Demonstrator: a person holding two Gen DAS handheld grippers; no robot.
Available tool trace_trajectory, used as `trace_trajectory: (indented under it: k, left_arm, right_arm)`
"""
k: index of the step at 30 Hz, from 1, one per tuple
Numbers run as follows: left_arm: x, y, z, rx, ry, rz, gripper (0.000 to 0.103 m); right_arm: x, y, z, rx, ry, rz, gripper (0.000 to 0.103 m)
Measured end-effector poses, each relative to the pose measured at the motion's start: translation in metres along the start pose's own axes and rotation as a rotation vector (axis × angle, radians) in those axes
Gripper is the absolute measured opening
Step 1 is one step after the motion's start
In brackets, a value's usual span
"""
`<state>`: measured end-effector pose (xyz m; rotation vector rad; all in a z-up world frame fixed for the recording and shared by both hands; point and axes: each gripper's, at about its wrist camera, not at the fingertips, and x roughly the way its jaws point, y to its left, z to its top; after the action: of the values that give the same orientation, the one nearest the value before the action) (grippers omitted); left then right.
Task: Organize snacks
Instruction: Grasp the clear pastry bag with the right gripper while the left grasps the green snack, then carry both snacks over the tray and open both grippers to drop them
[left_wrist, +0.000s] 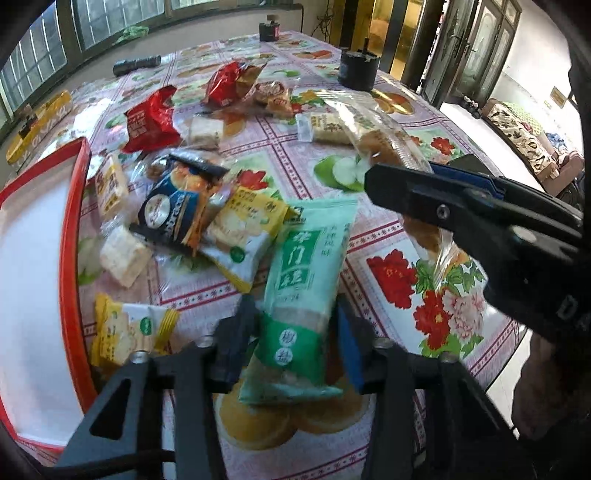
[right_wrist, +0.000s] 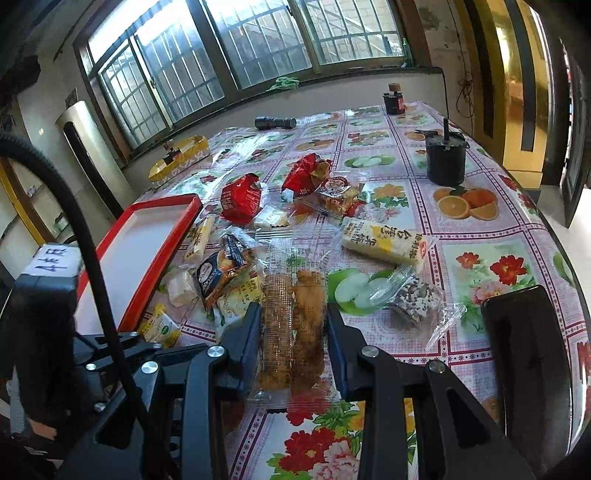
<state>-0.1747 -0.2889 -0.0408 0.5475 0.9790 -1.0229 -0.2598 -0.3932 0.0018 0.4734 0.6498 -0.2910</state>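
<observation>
Floral vinyl-covered table (right_wrist: 480, 229); red-rimmed tray (left_wrist: 70, 236) at its left edge. My left gripper (left_wrist: 295, 343) pinches a glossy green packet (left_wrist: 306, 277) just above the tabletop. My right gripper (right_wrist: 291, 332) clamps a clear-wrapped brown pastry (right_wrist: 291, 321).

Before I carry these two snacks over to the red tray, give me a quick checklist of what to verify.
1. Left gripper shut on the green snack packet: ok, fingers on both sides.
2. Right gripper shut on the clear-wrapped pastry: ok.
3. Red tray has free space: ok, its white floor shows bare.
4. Pastry off the table: ok, left view shows it raised.
5. Green packet clear of the yellow cracker packet: cannot tell, their edges overlap in view.
6. Grip firmness: cannot tell.
</observation>
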Motion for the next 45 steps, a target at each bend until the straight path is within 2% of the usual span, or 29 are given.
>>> trace_trajectory:
  k: [3, 7, 13, 18, 20, 23, 27, 32, 35, 41, 45]
  left_arm:
    - [-0.004, 0.0, -0.002, -0.01, -0.024, -0.008, 0.029]
    - [-0.014, 0.003, -0.008, -0.034, -0.028, -0.043, 0.028]
    - [-0.043, 0.006, -0.017, -0.088, -0.064, -0.162, 0.028]
    - [-0.064, 0.007, -0.02, -0.101, -0.117, -0.129, 0.028]
    - [-0.07, 0.01, -0.021, -0.111, -0.141, -0.096, 0.028]
    - [-0.081, 0.019, -0.022, -0.124, -0.194, 0.027, 0.028]
    - [-0.09, 0.046, -0.026, -0.175, -0.217, 0.079, 0.028]
    - [-0.099, 0.08, -0.037, -0.246, -0.237, 0.184, 0.028]
    - [-0.099, 0.099, -0.045, -0.282, -0.239, 0.274, 0.028]
    - [-0.107, 0.163, -0.065, -0.412, -0.232, 0.328, 0.028]
    - [-0.103, 0.194, -0.072, -0.429, -0.226, 0.376, 0.028]
  right_arm:
    - [-0.003, 0.001, 0.0, -0.005, -0.007, 0.001, 0.034]
    - [-0.007, 0.0, 0.001, 0.002, -0.019, 0.0, 0.034]
    - [-0.015, -0.006, 0.004, 0.052, -0.044, 0.043, 0.033]
    - [-0.013, -0.001, 0.005, 0.068, -0.037, 0.064, 0.033]
    - [-0.014, 0.004, 0.007, 0.063, -0.043, 0.07, 0.033]
    - [-0.017, 0.012, 0.012, 0.058, -0.06, 0.08, 0.033]
    - [-0.014, 0.027, 0.021, 0.051, -0.065, 0.113, 0.033]
    - [0.007, 0.06, 0.03, -0.003, -0.03, 0.167, 0.033]
    - [0.024, 0.085, 0.031, -0.036, 0.004, 0.209, 0.033]
    - [0.064, 0.144, 0.027, -0.111, 0.09, 0.306, 0.033]
    - [0.09, 0.183, 0.023, -0.172, 0.14, 0.346, 0.033]
